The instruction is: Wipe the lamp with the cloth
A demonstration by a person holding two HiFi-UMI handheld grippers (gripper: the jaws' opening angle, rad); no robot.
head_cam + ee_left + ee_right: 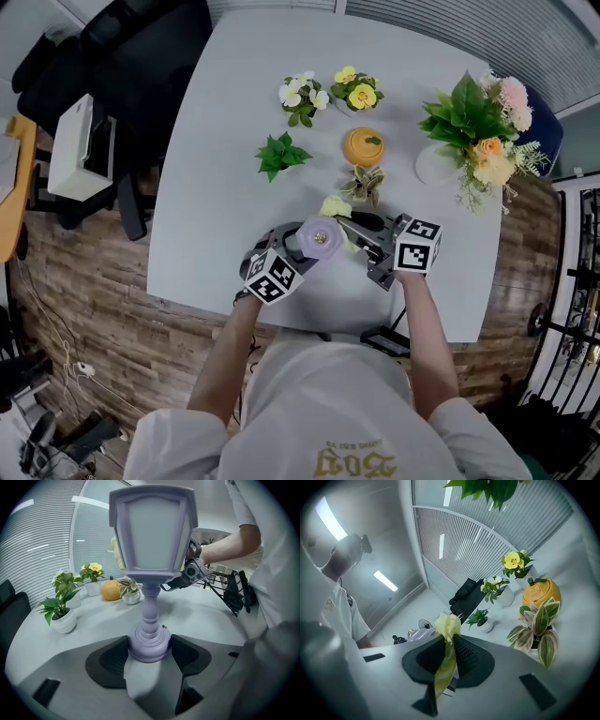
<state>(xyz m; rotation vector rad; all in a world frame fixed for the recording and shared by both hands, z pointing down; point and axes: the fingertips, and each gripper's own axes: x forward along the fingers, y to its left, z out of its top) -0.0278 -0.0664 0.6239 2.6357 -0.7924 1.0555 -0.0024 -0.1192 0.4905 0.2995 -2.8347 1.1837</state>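
White table [234, 112] under my left claw [149, 651]. Slatted blinds [40, 550] ahead-left of it, black chair [9, 606] far left. Wood floor [103, 309] behind. Strip light [386, 581] overhead.

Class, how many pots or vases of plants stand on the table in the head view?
5: white flowers and yellow flowers farthest back, a green plant at left, a striped-leaf plant mid-table, and a big bouquet at right. None seems hidden.

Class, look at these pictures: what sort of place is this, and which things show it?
Probably an office or meeting room: a large white table, a black office chair beside it, and slatted blinds along the glass wall.
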